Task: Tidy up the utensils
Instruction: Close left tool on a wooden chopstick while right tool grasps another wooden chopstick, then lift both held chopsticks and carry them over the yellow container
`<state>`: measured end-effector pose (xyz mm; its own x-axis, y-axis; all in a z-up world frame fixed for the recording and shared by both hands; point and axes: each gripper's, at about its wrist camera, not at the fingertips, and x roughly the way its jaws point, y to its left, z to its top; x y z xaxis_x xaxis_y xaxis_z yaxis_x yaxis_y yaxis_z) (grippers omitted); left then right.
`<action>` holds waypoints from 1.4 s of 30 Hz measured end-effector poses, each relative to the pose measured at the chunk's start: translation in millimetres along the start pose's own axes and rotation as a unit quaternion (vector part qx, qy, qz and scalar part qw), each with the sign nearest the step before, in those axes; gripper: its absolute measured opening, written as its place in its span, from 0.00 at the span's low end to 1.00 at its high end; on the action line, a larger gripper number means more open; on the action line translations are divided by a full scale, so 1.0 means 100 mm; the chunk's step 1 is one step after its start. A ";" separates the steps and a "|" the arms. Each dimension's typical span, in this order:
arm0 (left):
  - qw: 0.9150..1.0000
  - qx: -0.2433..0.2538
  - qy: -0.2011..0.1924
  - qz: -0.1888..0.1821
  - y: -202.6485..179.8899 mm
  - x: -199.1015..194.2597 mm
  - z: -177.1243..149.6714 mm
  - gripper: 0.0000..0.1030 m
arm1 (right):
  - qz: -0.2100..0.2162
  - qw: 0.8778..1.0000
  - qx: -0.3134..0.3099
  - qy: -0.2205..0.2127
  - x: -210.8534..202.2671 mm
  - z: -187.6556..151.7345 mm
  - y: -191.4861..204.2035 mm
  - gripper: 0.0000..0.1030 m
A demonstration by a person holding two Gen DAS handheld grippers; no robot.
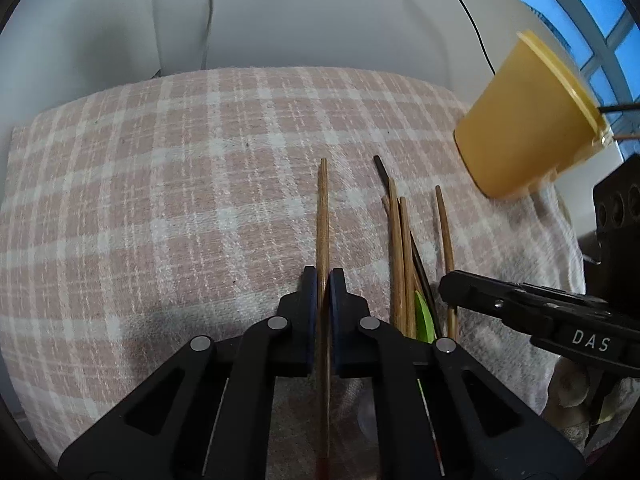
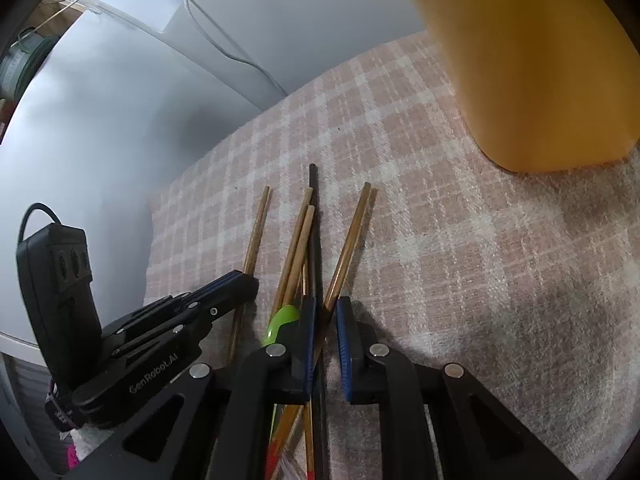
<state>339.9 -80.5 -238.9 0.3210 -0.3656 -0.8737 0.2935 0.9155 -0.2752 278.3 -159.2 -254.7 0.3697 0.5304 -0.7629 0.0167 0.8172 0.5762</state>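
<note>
the left claw (image 1: 323,280) is pinched tight on a single wooden chopstick (image 1: 322,216), which runs straight ahead between its blue pads, its long axis in line with the claw and its tip pointing away over the checked cloth (image 1: 160,184) that covers the bench. the right claw (image 2: 324,320) is also drawn narrow, and a pair of wooden chopsticks (image 2: 352,236) passes down between its jaws, together with a dark one; whether the pads press on the pair, the dark stick, or both cannot be told from the right wrist view. the rest of the loose chopsticks (image 1: 400,248) lie side by side between the two claws, roughly parallel, with a green utensil (image 1: 425,316) among their near ends. the yellow cup (image 1: 528,120) stands at the far right of the cloth, a couple of sticks already poking from its mouth; it lies ahead and to the right of both claws, and looms just beside the right one. so the right hand looks nearer to the cup, and each held stick would have to be tipped upright, end first, to drop in.
</note>
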 end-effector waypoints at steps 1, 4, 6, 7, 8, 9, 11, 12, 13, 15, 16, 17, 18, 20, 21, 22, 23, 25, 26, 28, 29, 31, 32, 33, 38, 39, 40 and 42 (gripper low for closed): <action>1.000 -0.003 -0.003 -0.002 0.01 -0.01 0.01 0.03 | 0.003 1.000 -0.001 -0.003 -0.03 0.00 0.00 0.06; 1.000 -0.010 -0.017 0.001 0.07 -0.06 0.01 0.03 | 0.009 1.000 -0.010 -0.012 -0.15 -0.02 0.01 0.04; 1.000 -0.012 -0.025 0.000 0.09 -0.11 0.00 0.03 | 0.008 1.000 -0.019 -0.016 -0.19 -0.04 0.03 0.04; 0.999 -0.014 -0.029 -0.001 0.10 -0.14 -0.01 0.03 | 0.007 0.999 -0.025 -0.019 -0.21 -0.04 0.05 0.04; 0.999 -0.016 -0.033 -0.003 0.11 -0.17 -0.02 0.03 | 0.007 0.999 -0.028 -0.021 -0.22 -0.05 0.05 0.04; 0.999 -0.017 -0.036 -0.005 0.15 -0.25 -0.07 0.03 | 0.007 0.999 -0.031 -0.022 -0.24 -0.06 0.05 0.04; 0.999 -0.018 -0.042 -0.006 0.16 -0.30 -0.09 0.03 | 0.007 0.999 -0.035 -0.025 -0.28 -0.06 0.04 0.04; 0.999 -0.020 -0.043 -0.007 0.21 -0.36 -0.11 0.03 | 0.009 0.999 -0.033 -0.025 -0.29 -0.06 0.03 0.04; 0.999 -0.022 -0.046 -0.009 0.22 -0.40 -0.13 0.03 | 0.012 0.999 -0.032 -0.026 -0.31 -0.06 0.02 0.04; 0.998 -0.022 -0.054 -0.013 0.20 -0.52 -0.19 0.03 | 0.018 0.999 -0.034 -0.027 -0.36 -0.07 0.01 0.04; 0.998 -0.020 -0.059 -0.015 0.20 -0.59 -0.21 0.03 | 0.021 0.999 -0.038 -0.028 -0.40 -0.09 0.01 0.04; 0.998 -0.019 -0.065 -0.017 0.22 -0.66 -0.23 0.03 | 0.022 0.998 -0.042 -0.029 -0.45 -0.10 0.00 0.04; 0.997 -0.018 -0.069 -0.019 0.23 -0.75 -0.25 0.03 | 0.022 0.998 -0.047 -0.032 -0.49 -0.11 0.00 0.04; 0.997 -0.017 -0.079 -0.023 0.24 -0.88 -0.29 0.03 | 0.021 0.997 -0.064 -0.038 -0.59 -0.15 0.02 0.04; 0.996 -0.016 -0.083 -0.024 0.26 -0.90 -0.27 0.03 | 0.020 0.996 -0.071 -0.044 -0.64 -0.16 0.04 0.04; 0.996 -0.017 -0.089 -0.026 0.27 -0.97 -0.28 0.03 | 0.019 0.995 -0.084 -0.051 -0.71 -0.19 0.06 0.04; 0.995 -0.017 -0.093 -0.028 0.25 -1.06 -0.30 0.03 | 0.019 0.994 -0.089 -0.054 -0.75 -0.20 0.08 0.04; 0.994 -0.015 -0.104 -0.032 0.24 -1.20 -0.32 0.03 | 0.019 0.992 -0.106 -0.064 -0.88 -0.23 0.11 0.04; 0.993 -0.011 -0.110 -0.032 0.24 -1.27 -0.32 0.03 | 0.017 0.991 -0.112 -0.069 -0.92 -0.24 0.13 0.04; 0.992 -0.006 -0.121 -0.030 0.21 -1.40 -0.35 0.03 | 0.014 0.988 -0.130 -0.083 -1.04 -0.28 0.17 0.04; 0.991 -0.004 -0.127 -0.031 0.21 -1.46 -0.36 0.03 | 0.012 0.987 -0.136 -0.088 -1.09 -0.29 0.17 0.04; 0.990 -0.002 -0.138 -0.034 0.18 -1.56 -0.37 0.03 | 0.006 0.982 -0.155 -0.104 -1.21 -0.32 0.20 0.04; 0.989 -0.002 -0.144 -0.037 0.18 -1.63 -0.37 0.04 | 0.006 0.981 -0.161 -0.109 -1.30 -0.34 0.17 0.04; 0.988 0.000 -0.149 -0.037 0.17 -1.67 -0.38 0.03 | 0.006 0.979 -0.167 -0.113 -1.35 -0.36 0.18 0.04; 0.984 0.009 -0.176 -0.039 0.03 -1.86 -0.34 0.03 | 0.001 0.970 -0.192 -0.149 -1.63 -0.39 0.18 0.04; 0.983 0.011 -0.180 -0.040 0.01 -1.87 -0.34 0.03 | 0.001 0.968 -0.196 -0.155 -1.71 -0.40 0.17 0.04; 0.982 0.013 -0.185 -0.042 -0.02 -1.91 -0.33 0.03 | 0.003 0.966 -0.198 -0.164 -1.79 -0.40 0.15 0.04; 0.979 0.017 -0.196 -0.045 -0.10 -1.94 -0.28 0.03 | 0.005 0.964 -0.199 -0.176 -1.89 -0.37 0.13 0.03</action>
<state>249.1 -14.4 -78.1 0.6114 -0.4864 -0.6242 0.3641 0.8732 -0.3238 173.7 -240.3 -113.7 0.6607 0.4872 -0.5711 -0.3213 0.8711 0.3715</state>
